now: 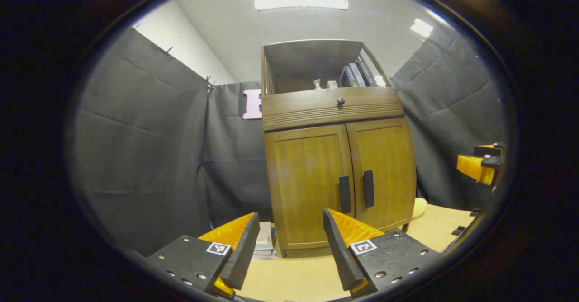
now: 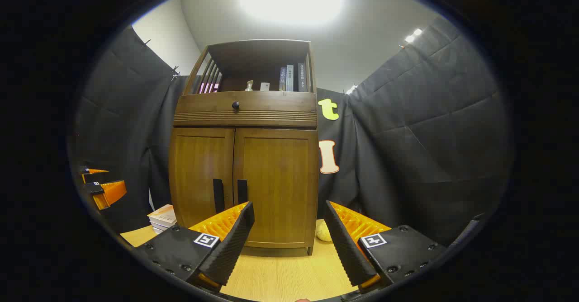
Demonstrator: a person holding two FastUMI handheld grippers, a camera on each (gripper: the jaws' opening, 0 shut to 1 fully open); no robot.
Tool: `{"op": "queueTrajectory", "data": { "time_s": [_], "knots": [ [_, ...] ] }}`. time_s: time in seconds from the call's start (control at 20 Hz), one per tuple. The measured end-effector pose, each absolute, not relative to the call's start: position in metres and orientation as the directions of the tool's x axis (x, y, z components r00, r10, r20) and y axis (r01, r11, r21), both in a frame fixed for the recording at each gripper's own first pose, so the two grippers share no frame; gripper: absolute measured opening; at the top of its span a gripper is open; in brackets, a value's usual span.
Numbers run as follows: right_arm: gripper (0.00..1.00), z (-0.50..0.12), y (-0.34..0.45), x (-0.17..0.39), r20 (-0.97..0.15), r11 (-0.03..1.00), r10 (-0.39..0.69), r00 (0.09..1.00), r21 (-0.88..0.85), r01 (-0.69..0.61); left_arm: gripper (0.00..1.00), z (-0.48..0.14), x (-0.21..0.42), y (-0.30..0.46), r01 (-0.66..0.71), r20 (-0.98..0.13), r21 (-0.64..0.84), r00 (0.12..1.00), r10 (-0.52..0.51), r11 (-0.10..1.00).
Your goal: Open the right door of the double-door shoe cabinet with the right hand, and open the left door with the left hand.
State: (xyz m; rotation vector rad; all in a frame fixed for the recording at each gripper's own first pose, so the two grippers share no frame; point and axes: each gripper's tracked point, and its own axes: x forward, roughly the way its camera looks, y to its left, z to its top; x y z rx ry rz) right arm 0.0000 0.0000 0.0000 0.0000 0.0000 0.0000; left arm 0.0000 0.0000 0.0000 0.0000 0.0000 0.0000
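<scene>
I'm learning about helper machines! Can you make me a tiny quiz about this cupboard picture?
1. True or false: both doors of the shoe cabinet are shut.
2. Where do the books stand? A) on the top shelf B) on the floor C) inside a door
3. Fill in: the left hand-held gripper and the right hand-held gripper are both ____, holding nothing.

Key: 1 true. The left door handle and right door handle sit side by side, untouched. 2 A. 3 open.
</scene>
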Motion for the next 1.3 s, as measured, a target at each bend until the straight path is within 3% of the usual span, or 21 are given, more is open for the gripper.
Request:
{"op": "queueTrajectory", "data": {
  "time_s": [0.9, 1.3],
  "knots": [
    [0.96, -0.006, 0.004, 0.007, -0.037, 1.0, 0.015, 0.999, -0.01, -0.015, 0.82, -0.001, 0.005, 0.008, -0.008, 0.002, 0.005, 1.0, 0.008, 1.0],
    [0.97, -0.008, 0.035, 0.066, -0.035, 0.998, 0.062, 0.997, 0.003, -0.062, 0.82, -0.005, 0.012, 0.022, -0.038, -0.004, 0.011, 0.999, 0.038, 0.999]
  ]
}}
